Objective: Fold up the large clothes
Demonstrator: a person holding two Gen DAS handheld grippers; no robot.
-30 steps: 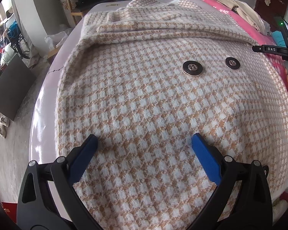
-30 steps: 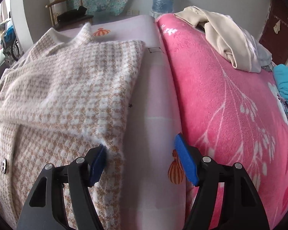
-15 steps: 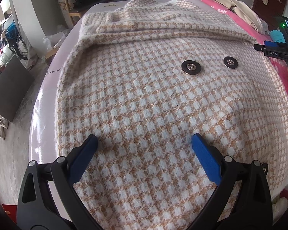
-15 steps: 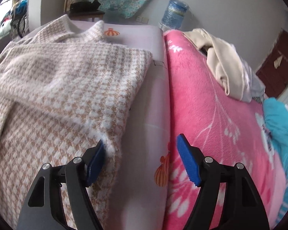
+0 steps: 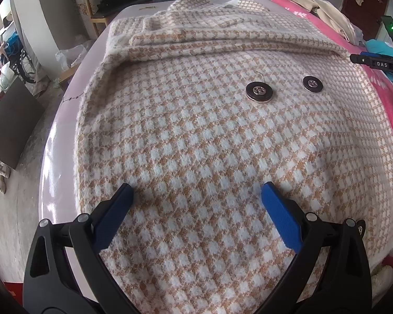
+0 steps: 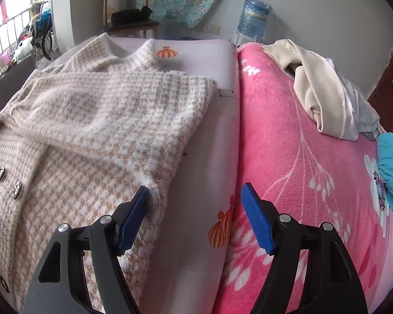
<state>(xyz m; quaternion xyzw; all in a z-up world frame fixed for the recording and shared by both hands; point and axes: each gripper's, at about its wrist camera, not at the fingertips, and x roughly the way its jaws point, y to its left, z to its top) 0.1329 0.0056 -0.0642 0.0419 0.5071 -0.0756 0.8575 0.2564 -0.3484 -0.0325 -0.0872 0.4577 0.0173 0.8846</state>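
Presently:
Coat [image 5: 196, 136]: lay flat on the bed [image 6: 204, 136], sleeve folded across
Left claw [image 5: 196, 193]: released, above coat
Right claw [image 6: 194, 198]: released, straddling coat's edge

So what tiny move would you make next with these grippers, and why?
Probably ease the right gripper a little toward the checked coat and close on its edge. Its jaws stand open, one pad just over that edge, the other over the pale sheet, nothing pinched. The left gripper is open too, hovering over the coat's middle, so the fold has no grip yet.
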